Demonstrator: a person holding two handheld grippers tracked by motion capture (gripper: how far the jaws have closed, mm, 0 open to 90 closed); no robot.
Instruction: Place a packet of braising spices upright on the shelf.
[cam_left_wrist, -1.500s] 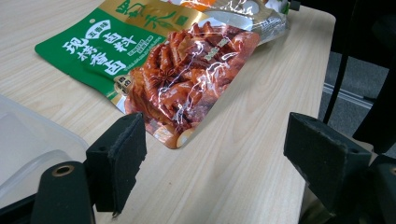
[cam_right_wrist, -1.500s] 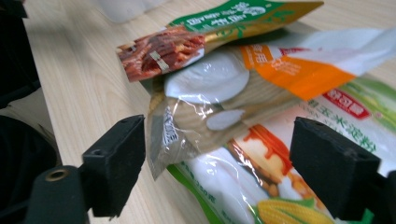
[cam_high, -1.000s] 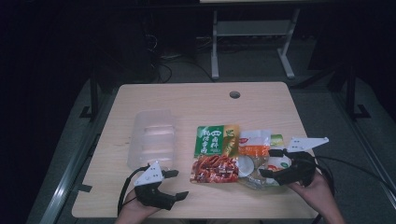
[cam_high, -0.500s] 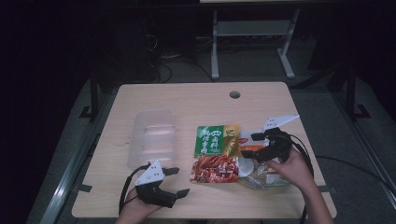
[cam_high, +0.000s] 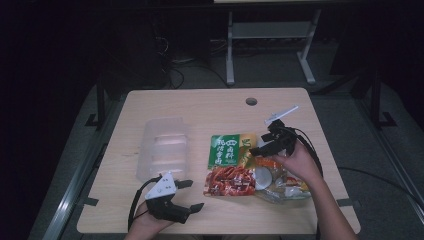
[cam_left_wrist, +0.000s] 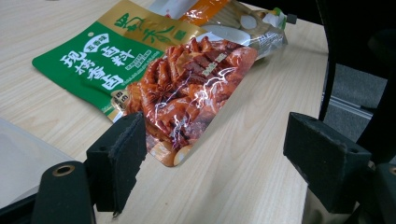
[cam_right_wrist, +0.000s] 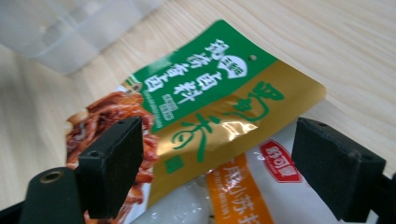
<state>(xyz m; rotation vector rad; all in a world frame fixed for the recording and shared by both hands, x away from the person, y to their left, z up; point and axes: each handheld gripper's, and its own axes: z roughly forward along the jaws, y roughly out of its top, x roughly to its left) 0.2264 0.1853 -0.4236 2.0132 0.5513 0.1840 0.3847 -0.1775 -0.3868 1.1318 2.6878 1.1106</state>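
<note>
A green-and-gold snack packet lies mid-table, with a red packet overlapping its near end. Beside them is a clear bag of white and orange packets. My right gripper hovers open just above the green packet's gold end, its jaws wide apart and holding nothing. My left gripper rests open near the table's front edge, left of the red packet, also holding nothing. In the left gripper view the green packet and the clear bag lie beyond the red one.
A clear plastic container lies left of the packets, also seen in the right gripper view. The table has a round cable hole at the far side. A metal stand is on the floor behind.
My right gripper has moved from the table's right edge leftward and away from me, ending over the green packet. The left gripper has barely shifted.
</note>
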